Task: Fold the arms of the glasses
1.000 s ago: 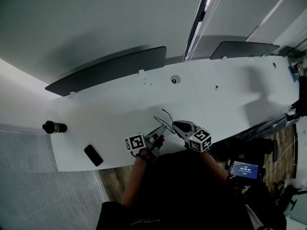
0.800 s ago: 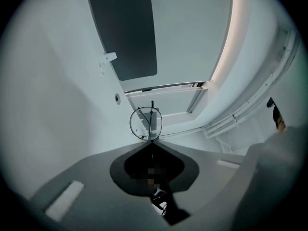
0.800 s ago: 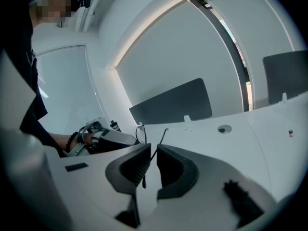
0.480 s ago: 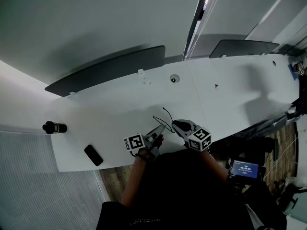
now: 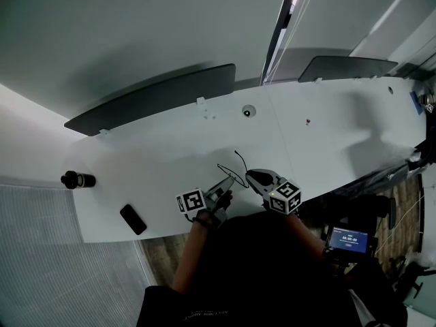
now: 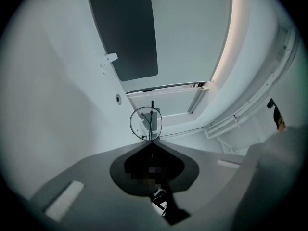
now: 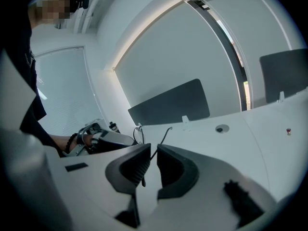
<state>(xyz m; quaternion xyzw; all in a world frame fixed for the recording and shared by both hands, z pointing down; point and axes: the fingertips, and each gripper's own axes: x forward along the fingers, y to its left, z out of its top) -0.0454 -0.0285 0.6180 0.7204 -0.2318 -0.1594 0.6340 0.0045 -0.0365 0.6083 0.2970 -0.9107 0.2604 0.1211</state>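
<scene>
Glasses (image 5: 229, 172) are held just above the near edge of the long white bench (image 5: 170, 148), about at its middle, between the two claws. Along the far edge of the bench stand dark divider panels (image 5: 153, 97).

The left claw (image 5: 230, 182) reaches in from the near edge. Its jaws are pressed together on the frame, and one round lens (image 6: 146, 122) stands upright right above their tips. The right claw (image 5: 249, 176) is just beside it. Its jaws are closed to a narrow slot, and one thin arm of the glasses (image 7: 162, 137) passes through this slot against the inner face of one jaw. I judge that it is pinched there, although the slot looks a little wider than the arm.

Near the left corner of the near edge lies a black phone (image 5: 132, 219). A small dark bottle (image 5: 76, 180) lies at the left end, well apart from the work.

The arm runs with its long axis from the right claw toward the far edge, and its hooked tip is free beyond the jaws. The frame lies to the left of this claw. So the right claw is the one nearer to the arm. In my judgement the fold needs this claw to swing the arm leftward, toward the lens, while the left claw keeps the frame firm.
</scene>
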